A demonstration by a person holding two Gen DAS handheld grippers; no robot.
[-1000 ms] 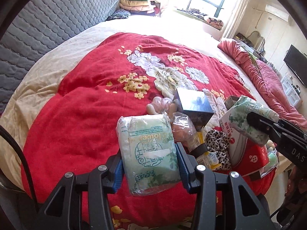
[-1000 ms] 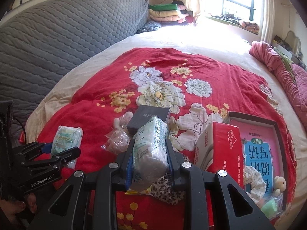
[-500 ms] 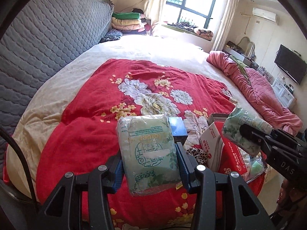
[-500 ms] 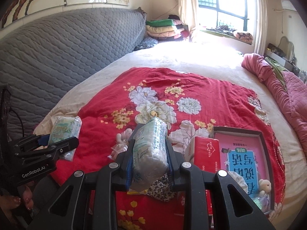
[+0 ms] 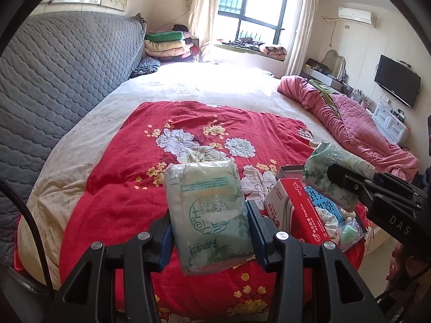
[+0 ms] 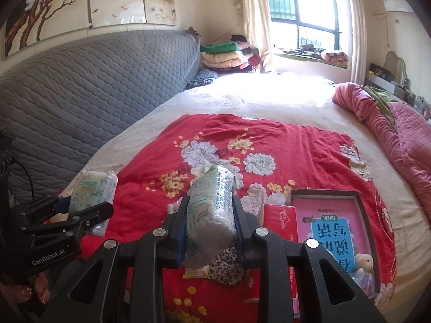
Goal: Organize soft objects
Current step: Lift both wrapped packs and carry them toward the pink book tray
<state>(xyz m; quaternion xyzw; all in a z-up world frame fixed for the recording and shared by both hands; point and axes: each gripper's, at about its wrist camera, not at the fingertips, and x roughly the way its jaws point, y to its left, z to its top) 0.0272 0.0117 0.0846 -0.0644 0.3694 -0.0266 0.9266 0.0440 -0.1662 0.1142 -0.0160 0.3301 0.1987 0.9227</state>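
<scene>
Left gripper [image 5: 208,226] clamps a crinkly green tissue pack [image 5: 207,210] pointing upward; right gripper [image 6: 210,224] squeezes another pack [image 6: 211,215] edge-on.

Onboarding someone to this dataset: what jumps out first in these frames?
Each gripper is clamped on a soft green tissue pack: the left gripper holds its pack face-up, the right gripper holds its pack edge-on. Beneath them lies a red floral blanket, with a red tissue box and a pink book at its near right.

Both wrist views high, probably level, over one red quilt [image 5: 129,188].
</scene>
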